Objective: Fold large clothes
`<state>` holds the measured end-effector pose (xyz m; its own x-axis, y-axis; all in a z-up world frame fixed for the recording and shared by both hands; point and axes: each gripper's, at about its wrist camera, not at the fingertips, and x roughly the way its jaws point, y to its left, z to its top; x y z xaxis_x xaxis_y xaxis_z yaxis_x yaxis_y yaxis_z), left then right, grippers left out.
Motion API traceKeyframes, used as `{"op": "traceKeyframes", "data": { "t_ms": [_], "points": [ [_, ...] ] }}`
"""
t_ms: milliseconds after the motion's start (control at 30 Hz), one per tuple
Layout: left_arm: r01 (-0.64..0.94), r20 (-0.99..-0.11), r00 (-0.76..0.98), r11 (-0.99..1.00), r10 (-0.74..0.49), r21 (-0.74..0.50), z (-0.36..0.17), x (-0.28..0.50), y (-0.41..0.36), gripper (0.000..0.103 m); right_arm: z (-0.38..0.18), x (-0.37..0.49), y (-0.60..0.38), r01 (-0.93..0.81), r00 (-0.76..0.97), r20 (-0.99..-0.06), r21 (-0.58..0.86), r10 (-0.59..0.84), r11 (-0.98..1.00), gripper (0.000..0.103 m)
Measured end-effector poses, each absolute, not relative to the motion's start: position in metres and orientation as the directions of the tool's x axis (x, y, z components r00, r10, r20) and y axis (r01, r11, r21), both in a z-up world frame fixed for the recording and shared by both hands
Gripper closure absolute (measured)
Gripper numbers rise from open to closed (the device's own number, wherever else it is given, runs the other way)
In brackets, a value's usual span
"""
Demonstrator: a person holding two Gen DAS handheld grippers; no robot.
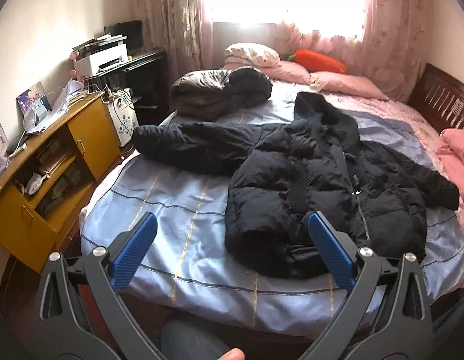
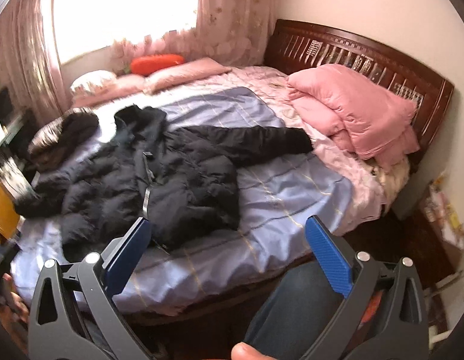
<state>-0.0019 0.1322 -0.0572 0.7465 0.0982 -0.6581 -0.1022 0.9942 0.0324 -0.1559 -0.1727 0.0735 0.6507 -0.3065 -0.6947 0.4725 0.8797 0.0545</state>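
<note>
Left hand-held gripper (image 1: 232, 231): released, jaws wide apart, empty. Right hand-held gripper (image 2: 227, 234): likewise released. Black puffer jacket (image 1: 318, 186) lies spread on the bed (image 1: 178, 210), directly ahead of both.

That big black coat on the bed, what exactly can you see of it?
The black puffer coat lies spread flat on the blue bedspread, front up, hood toward the pillows. It looks quilted, padded and slightly shiny. A zipper runs down the middle, and both sleeves stretch out sideways. The hem nearest the camera is bunched and rolled. Neither gripper touches it; both are open above the near edge.
</note>
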Motion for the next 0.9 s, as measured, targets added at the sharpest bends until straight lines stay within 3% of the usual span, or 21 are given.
{"op": "traceKeyframes", "data": {
  "t_ms": [267,567,767,900],
  "points": [
    [-0.084,-0.626,0.762,0.983,0.168,0.163,-0.042,-0.001,0.095,0.002,0.046,-0.1,-0.181,0.346,0.674,-0.727,0.152,-0.133,0.926,0.001],
    [-0.069,-0.621,0.773,0.991,0.128,0.119,0.009,0.002,0.069,0.002,0.06,-0.039,-0.179,0.18,0.736,-0.677,0.173,-0.016,0.968,0.001],
    [-0.109,-0.444,0.872,0.967,0.204,0.23,0.085,0.038,0.051,0.002,0.064,0.008,-0.196,0.136,0.737,-0.676,0.195,0.033,0.971,0.001],
    [-0.062,-0.436,0.89,0.983,0.132,0.171,0.104,0.066,0.031,0.002,0.064,0.05,-0.222,0.157,0.712,-0.702,0.175,0.011,0.972,0.001]
  ]
}}
